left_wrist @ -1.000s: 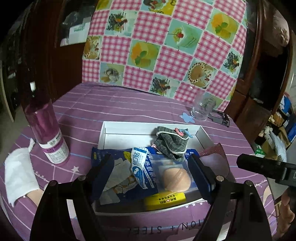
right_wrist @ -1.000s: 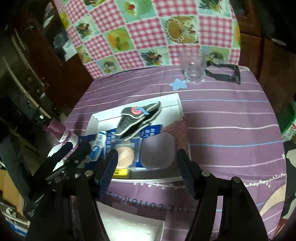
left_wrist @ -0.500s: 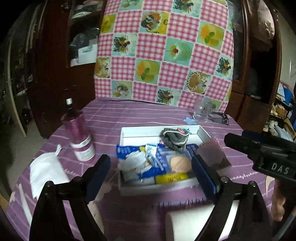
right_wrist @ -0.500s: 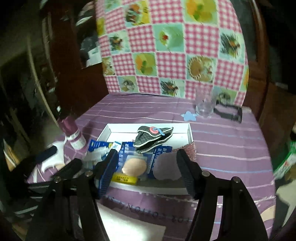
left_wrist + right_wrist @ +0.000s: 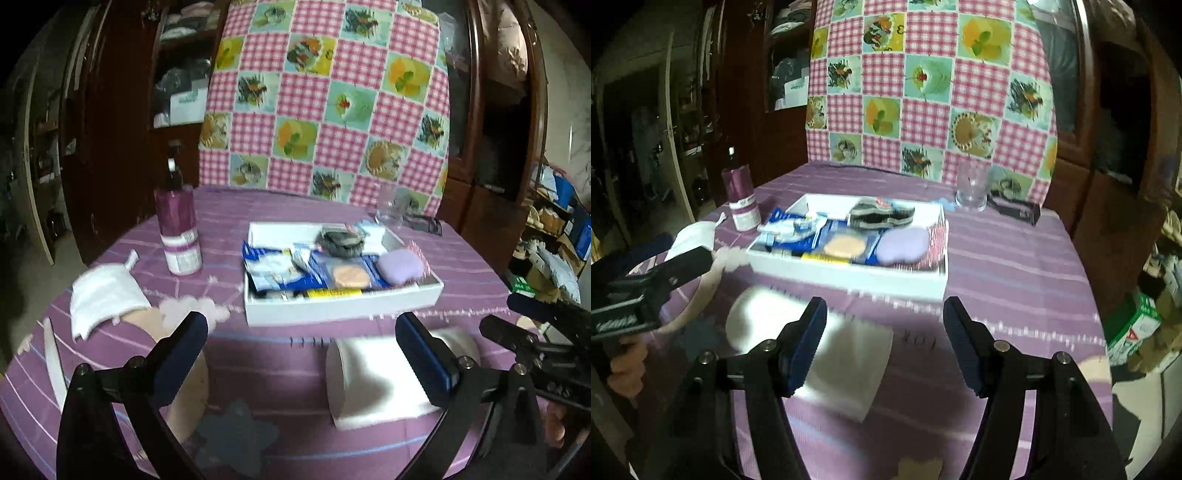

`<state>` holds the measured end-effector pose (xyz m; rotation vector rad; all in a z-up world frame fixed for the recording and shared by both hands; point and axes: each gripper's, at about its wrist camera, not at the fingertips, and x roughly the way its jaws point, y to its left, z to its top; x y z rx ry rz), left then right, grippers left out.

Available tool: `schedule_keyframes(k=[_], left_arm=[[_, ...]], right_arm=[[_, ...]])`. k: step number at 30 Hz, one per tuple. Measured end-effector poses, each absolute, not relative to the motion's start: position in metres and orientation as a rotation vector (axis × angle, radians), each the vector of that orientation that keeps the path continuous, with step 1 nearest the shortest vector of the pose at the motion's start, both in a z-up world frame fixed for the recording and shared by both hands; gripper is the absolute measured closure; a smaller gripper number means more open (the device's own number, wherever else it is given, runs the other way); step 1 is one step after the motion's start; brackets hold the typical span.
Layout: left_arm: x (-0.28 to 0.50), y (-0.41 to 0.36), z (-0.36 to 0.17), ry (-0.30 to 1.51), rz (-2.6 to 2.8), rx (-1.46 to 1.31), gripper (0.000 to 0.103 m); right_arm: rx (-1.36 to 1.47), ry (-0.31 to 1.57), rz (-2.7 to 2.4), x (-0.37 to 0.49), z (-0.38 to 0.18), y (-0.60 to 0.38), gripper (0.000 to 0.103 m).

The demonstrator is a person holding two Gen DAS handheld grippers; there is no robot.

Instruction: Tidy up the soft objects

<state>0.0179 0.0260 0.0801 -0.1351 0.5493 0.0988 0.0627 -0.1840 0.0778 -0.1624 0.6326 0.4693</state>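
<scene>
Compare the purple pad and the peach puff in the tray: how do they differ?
The purple pad is lilac, bean-shaped and puffy; the peach puff is round and flatter. The pad lies bare by the tray's right edge; the puff appears to sit in a clear packet nearer the middle. Both lie flat in the tray.

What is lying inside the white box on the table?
The white box holds a lilac sponge, a peach puff on blue packets, and a grey checked pouch. Anything under them is covered.
</scene>
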Motion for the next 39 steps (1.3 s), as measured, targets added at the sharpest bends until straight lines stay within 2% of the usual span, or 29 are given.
schedule_keyframes(k=[11, 15, 21, 39], left_arm=[[0.024, 0.0, 0.036, 0.674, 0.067, -0.023, 0.0], [0.026, 0.001, 0.033, 0.689, 0.066, -0.041, 0.0], [0.027, 0.002, 0.033, 0.691, 0.067, -0.038, 0.0], [0.027, 0.001, 0.033, 0.692, 0.063, -0.039, 0.0]], right_arm=[[-0.156, 0.694, 0.445, 0.052, 0.037, -0.19, 0.036], [-0.138, 0.716, 0.435, 0.056, 0.035, -0.192, 0.028], [-0.141, 0.741, 0.426, 0.058, 0.031, -0.193, 0.023], [-0.165, 0.712, 0.41, 0.053, 0.034, -0.192, 0.022]])
